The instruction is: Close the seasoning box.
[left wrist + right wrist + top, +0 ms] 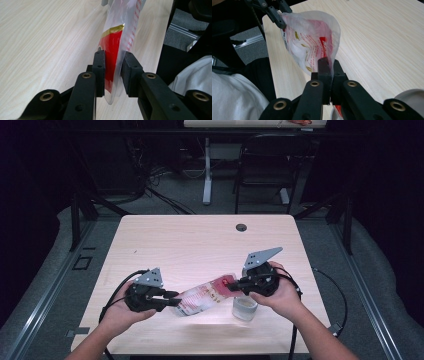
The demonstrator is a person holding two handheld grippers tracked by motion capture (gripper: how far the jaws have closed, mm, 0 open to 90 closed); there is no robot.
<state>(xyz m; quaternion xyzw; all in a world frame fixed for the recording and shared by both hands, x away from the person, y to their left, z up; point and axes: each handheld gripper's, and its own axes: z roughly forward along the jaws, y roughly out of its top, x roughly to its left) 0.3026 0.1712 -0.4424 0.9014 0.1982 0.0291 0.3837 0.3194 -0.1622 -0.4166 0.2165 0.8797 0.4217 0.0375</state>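
In the high view, a plastic bag (207, 296) hangs between the left gripper (172, 299) and the right gripper (234, 285), low in the centre of the frame, above the table (200, 240). A small cup (244, 308) stands under the right hand. In the left gripper view, the jaws are grasping the bag's edge at lower centre. In the right gripper view, the jaws are clenched on the bag's other edge at centre.

right tool (329, 68) clamps the plastic bag (312, 42) above the table (382, 40).

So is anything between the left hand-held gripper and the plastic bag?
Nothing visible. The left hand-held gripper already has the plastic bag between its jaws, and the right hand-held gripper is shut on the other end.
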